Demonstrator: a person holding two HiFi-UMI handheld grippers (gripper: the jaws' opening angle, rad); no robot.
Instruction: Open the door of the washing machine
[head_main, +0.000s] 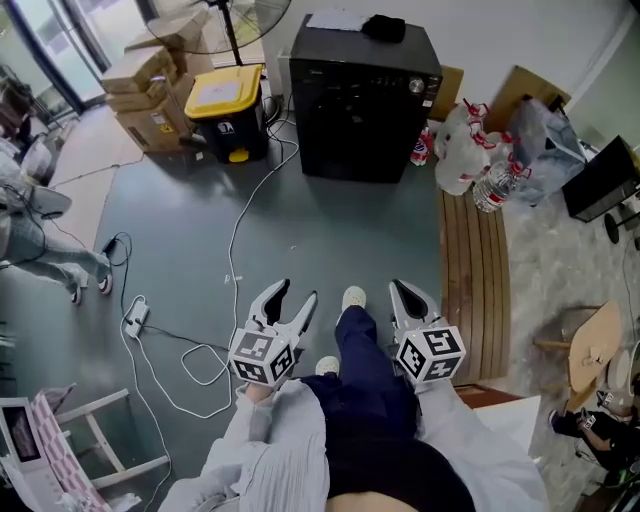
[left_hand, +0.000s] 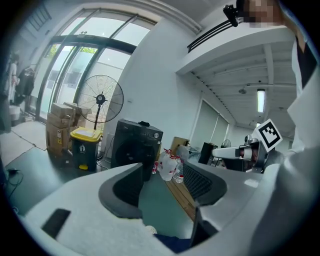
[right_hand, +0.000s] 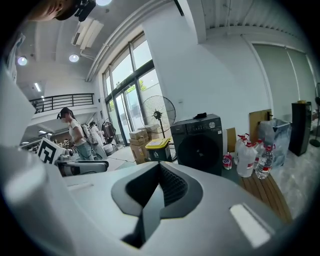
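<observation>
The black washing machine (head_main: 365, 100) stands against the far wall, a good way off from me, its round front door shut; it also shows in the left gripper view (left_hand: 136, 145) and the right gripper view (right_hand: 197, 142). My left gripper (head_main: 297, 293) is held low in front of my body, its jaws spread apart with nothing between them (left_hand: 162, 172). My right gripper (head_main: 402, 290) is level with it on the other side of my legs, its jaws pressed together on nothing (right_hand: 161, 167). Both point toward the machine.
A yellow-lidded bin (head_main: 228, 110), cardboard boxes (head_main: 150, 95) and a standing fan (left_hand: 100, 100) are left of the machine. White cables (head_main: 240, 230) trail over the floor. Water bottles and bags (head_main: 470, 150) sit by a wooden slatted board (head_main: 475, 270) on the right. A person (head_main: 30, 230) stands far left.
</observation>
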